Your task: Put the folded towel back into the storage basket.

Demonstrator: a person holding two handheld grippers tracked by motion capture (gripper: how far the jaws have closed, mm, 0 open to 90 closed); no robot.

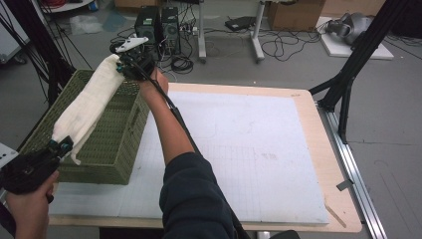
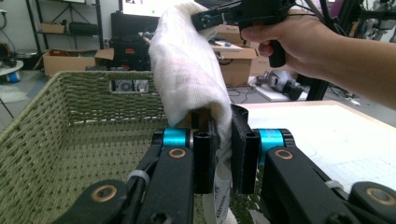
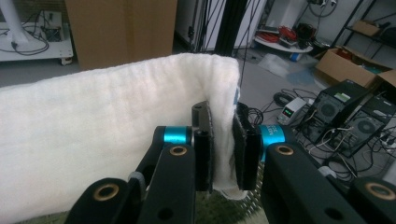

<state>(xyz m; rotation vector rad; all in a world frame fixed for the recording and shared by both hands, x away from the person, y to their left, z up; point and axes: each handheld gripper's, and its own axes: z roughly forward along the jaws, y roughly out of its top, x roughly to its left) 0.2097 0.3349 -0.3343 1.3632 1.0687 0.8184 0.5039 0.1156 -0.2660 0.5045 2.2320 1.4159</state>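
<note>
A: Nearest the camera in the high view: left gripper (image 1: 58, 146), jaws pinched tight on the near end of a cream-white fuzzy towel (image 1: 89, 107). Same grip close up in the left gripper view (image 2: 223, 158), cloth squeezed between the two black pads, a little tag hanging below.

B: Yep. Then the towel itself, stretched out long and held up over the olive-green woven plastic basket (image 1: 114, 144), not lying inside it. Basket sitting on the left side of the white foam-board table top (image 1: 249, 149).

A: And at the far end, right gripper (image 1: 122, 67) clamped on the other end of the towel, out past the basket's back rim. Right gripper view (image 3: 223, 149) backs that up: pads pressed together on a fold of cloth, rest of the towel running off to the left.

B: Beyond that, just black computer towers (image 1: 159, 25) and cables on the floor.
</note>
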